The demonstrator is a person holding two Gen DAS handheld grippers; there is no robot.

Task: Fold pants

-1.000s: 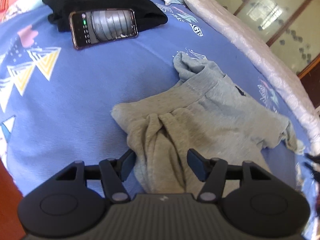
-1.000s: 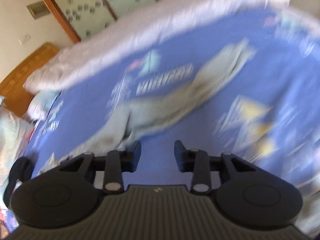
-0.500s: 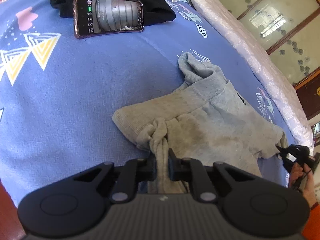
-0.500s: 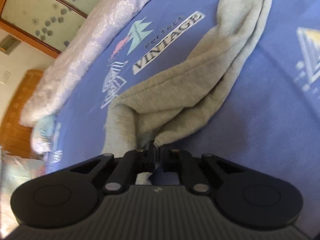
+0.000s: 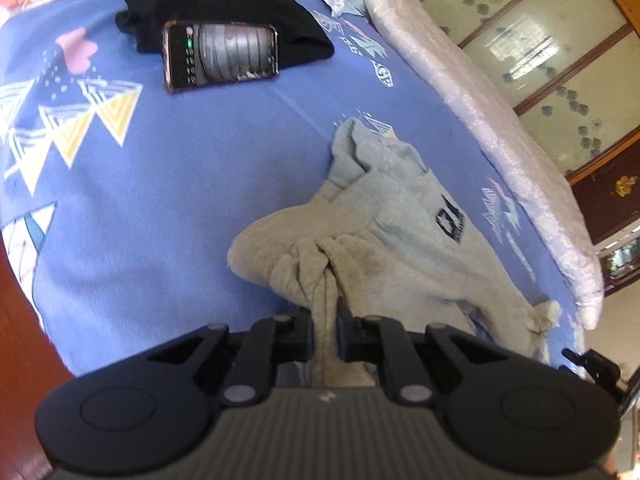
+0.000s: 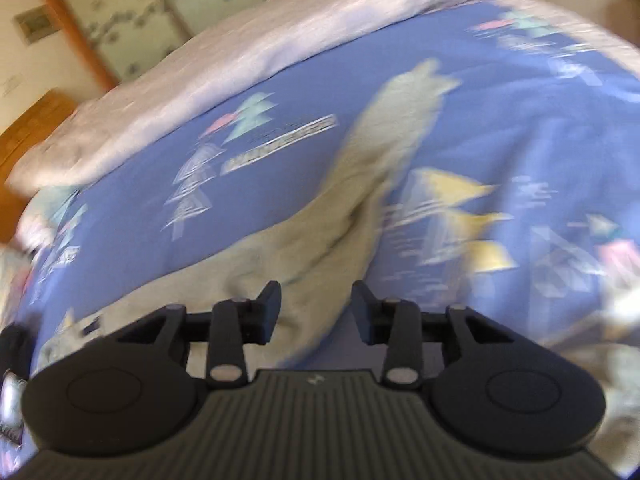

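Observation:
Grey sweatpants point(image 5: 400, 236) lie crumpled on the blue patterned bedspread point(image 5: 200, 184), a dark logo showing on the upper layer. My left gripper point(image 5: 325, 334) is shut on a bunched fold of the waist end, which is pulled up off the bed. In the blurred right wrist view a pant leg point(image 6: 360, 200) stretches away across the bedspread point(image 6: 500, 112). My right gripper point(image 6: 316, 308) hangs over its near end with jaws opening; cloth lies between the fingers but the pads do not press it.
A phone point(image 5: 220, 54) with its screen lit lies on a black folded garment point(image 5: 216, 8) at the far side of the bed. A pale quilted cover point(image 5: 480, 120) runs along the bed's edge. Glass-panelled doors point(image 5: 540, 48) stand beyond it.
My left gripper closed on the waist fold and lifted it slightly. My right gripper closed on the leg's edge half a second ago, then let go and swung away; its jaws now stand apart.

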